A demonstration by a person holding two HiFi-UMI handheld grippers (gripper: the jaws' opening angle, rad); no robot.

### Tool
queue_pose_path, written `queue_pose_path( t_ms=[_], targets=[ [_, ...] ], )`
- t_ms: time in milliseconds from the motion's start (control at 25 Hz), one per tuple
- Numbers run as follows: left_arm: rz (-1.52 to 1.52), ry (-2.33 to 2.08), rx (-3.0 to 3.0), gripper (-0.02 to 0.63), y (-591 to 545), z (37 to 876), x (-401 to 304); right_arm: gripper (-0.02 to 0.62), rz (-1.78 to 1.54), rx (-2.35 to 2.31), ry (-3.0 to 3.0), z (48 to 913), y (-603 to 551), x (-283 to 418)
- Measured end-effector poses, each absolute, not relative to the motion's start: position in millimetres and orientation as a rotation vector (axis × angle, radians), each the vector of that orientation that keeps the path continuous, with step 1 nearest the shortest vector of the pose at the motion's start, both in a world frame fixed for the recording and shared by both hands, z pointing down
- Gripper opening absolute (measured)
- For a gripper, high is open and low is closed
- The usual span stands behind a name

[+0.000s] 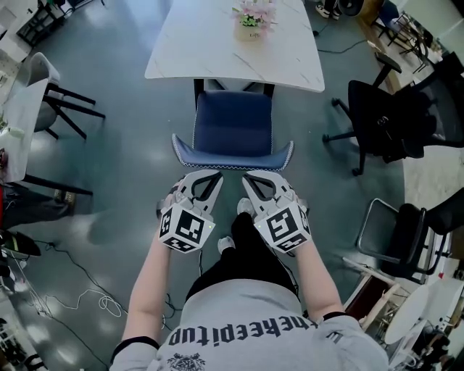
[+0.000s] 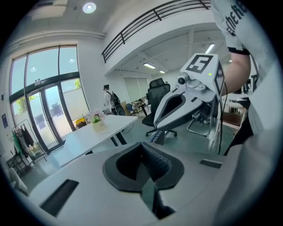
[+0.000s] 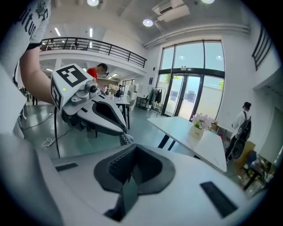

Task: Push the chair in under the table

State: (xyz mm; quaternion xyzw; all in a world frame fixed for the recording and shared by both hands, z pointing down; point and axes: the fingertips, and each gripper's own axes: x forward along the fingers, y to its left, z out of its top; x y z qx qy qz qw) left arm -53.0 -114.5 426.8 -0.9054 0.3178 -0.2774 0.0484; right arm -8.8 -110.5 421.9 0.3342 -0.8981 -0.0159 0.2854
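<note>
the blue chair (image 1: 233, 130) stands straight ahead of the fingers, its seat front already tucked under the near edge of the white tabletop (image 1: 290, 65), its rear half and backrest (image 1: 232, 153) out in the open. the backrest's top rail runs crosswise to the way the fingers point, so a push would go straight ahead toward the tabletop, square to that rail.

the left gripper (image 1: 204, 176) and right gripper (image 1: 259, 176) sit side by side just behind the rail, one toward each half of it, about equally near; neither hand has the advantage. whether the tips touch the rail i cannot tell. both point forward and somewhat down. in each gripper view the fingers (image 2: 152, 164) (image 3: 126, 170) are pressed together with nothing between them.

beyond the far end of the fingers, a small flower pot (image 1: 251, 20) rests on the tabletop. the floor (image 1: 123, 145) is smooth grey-blue. black office chairs (image 1: 384, 116) stand off to the right of the fingers, and tall glass doors (image 3: 194, 79) close the room beyond.
</note>
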Motion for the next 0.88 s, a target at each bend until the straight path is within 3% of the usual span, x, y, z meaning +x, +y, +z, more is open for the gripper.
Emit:
queue_pose_path(
  t_ms=[880],
  targets=[
    [-0.187, 0.979, -2.979, 0.014, -71, 312, -36, 0.011, 0.084, 1.047, -2.751, 308, -66, -26]
  ],
)
